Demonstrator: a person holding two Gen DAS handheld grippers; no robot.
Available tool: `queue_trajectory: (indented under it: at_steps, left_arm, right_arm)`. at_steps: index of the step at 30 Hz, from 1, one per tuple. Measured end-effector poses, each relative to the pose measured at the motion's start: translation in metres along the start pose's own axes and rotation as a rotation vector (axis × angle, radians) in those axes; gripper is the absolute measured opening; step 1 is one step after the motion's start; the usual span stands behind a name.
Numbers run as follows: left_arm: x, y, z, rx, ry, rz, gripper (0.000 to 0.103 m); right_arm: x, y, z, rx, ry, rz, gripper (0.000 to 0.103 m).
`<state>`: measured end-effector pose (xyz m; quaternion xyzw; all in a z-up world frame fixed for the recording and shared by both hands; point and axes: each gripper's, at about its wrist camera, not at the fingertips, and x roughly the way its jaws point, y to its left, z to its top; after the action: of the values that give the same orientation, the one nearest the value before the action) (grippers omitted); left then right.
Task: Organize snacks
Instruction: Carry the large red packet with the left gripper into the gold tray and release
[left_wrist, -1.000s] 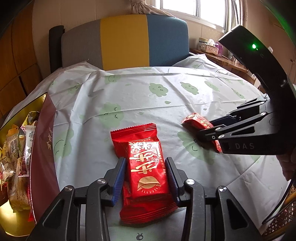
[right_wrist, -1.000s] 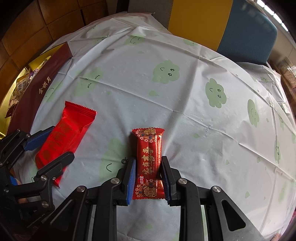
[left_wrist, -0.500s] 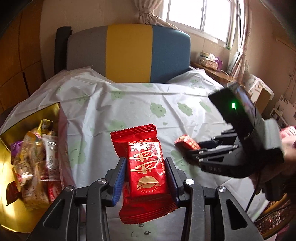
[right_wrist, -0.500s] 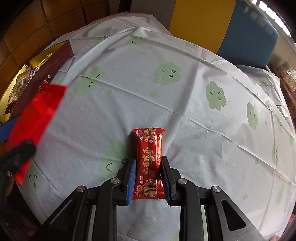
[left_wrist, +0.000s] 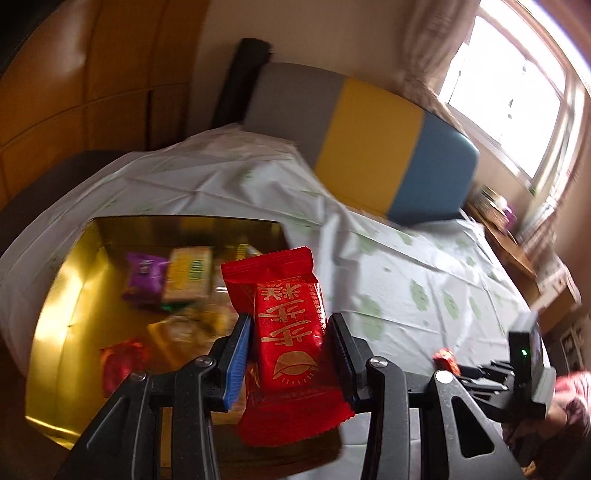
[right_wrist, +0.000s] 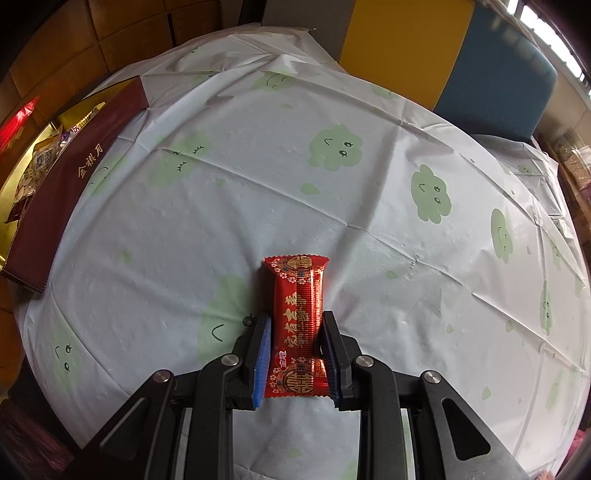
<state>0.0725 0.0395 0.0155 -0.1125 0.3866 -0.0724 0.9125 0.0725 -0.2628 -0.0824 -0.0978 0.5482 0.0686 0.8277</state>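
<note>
Left wrist view: my left gripper (left_wrist: 290, 352) was clamped on a wide red snack packet (left_wrist: 288, 339), lifted off the desk (left_wrist: 406, 266) and hanging over the near edge of the gold-lined box (left_wrist: 74, 295). Beyond it, purple (left_wrist: 144, 273) and yellow (left_wrist: 190, 275) packets lay blurred inside that box. In the right wrist view, my right gripper (right_wrist: 295, 354) was closed on a narrow red snack bar (right_wrist: 297, 325) lying flat on the cloud-print tablecloth (right_wrist: 258, 166), with the box's maroon wall (right_wrist: 74, 177) far left.
</note>
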Motion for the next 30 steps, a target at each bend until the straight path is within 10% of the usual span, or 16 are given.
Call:
queue_trajectory:
  at_steps: [13, 30]
  left_arm:
    - [0.0, 0.109, 0.001, -0.266, 0.03, 0.104, 0.042]
    - [0.019, 0.127, -0.001, -0.357, 0.083, 0.1, 0.042]
  right_arm:
    - [0.0, 0.0, 0.0, -0.002, -0.001, -0.004, 0.027]
    - [0.0, 0.001, 0.0, -0.003, -0.001, -0.006, 0.027]
